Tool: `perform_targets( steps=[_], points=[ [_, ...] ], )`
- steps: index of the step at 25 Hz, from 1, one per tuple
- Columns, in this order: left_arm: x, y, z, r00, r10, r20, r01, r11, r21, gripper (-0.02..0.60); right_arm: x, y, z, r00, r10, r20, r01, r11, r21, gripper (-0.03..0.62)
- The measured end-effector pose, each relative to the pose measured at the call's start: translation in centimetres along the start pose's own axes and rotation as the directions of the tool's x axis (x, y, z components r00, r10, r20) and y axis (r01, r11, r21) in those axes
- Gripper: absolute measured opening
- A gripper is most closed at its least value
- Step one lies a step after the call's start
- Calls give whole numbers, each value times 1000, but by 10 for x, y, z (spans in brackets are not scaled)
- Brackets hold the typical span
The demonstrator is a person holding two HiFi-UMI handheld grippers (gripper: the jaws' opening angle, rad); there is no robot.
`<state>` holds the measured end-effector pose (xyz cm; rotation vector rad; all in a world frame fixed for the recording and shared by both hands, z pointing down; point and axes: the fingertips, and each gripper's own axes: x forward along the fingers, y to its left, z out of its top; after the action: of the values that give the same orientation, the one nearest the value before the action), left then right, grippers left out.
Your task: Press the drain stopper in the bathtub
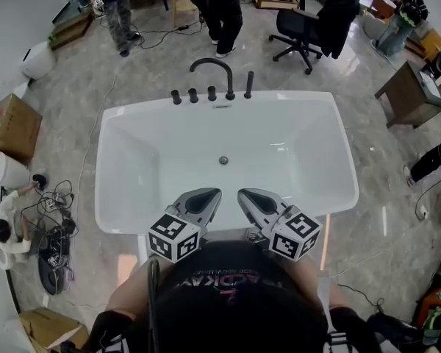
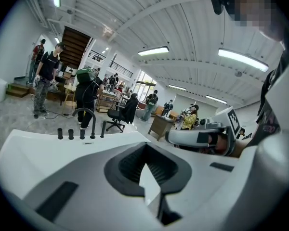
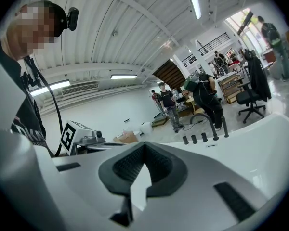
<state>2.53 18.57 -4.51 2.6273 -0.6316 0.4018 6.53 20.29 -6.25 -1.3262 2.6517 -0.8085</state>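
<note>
A white bathtub [image 1: 125, 134] fills the middle of the head view, with its small round metal drain stopper [image 1: 223, 160] on the tub floor. My left gripper [image 1: 208, 196] and right gripper [image 1: 250, 196] hover side by side over the tub's near rim, close to my chest and well short of the stopper. Both point toward the far end. Each has its jaws together with nothing between them, as my left gripper [image 2: 145, 147] and right gripper [image 3: 144, 147] show in their own views. The stopper is hidden in both gripper views.
A black arched faucet [image 1: 214, 69] with several black knobs [image 1: 193, 95] stands on the tub's far rim. Beyond it are a black office chair [image 1: 309, 28] and standing people [image 1: 219, 9]. A cardboard box [image 1: 11, 127] and cables [image 1: 51, 226] lie on the floor at left.
</note>
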Motion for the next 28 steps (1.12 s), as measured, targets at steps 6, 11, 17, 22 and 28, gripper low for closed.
perform_targets(
  steps=[6,11,17,22,28],
  points=[
    [1,0,-2,1000,-1,-4,1,1000,-2,6,0,0,-1,1000,3,-5,-3,1000,-3,11],
    [1,-2,-2,1000,-2,-4,2,1000,-1,6,-2,0,-3,1000,2,-3,-2,1000,1,11],
    [1,0,-2,1000,-2,-5,2,1000,3,6,0,0,-3,1000,1,-3,-1,1000,0,11],
    [0,1,-3,1000,-1,-3,1,1000,1,6,2,1,-5,1000,3,-5,-3,1000,0,11],
    [1,1,-2,1000,0,-4,0,1000,-2,6,1,1,-4,1000,4,-6,-4,1000,2,11]
  ],
)
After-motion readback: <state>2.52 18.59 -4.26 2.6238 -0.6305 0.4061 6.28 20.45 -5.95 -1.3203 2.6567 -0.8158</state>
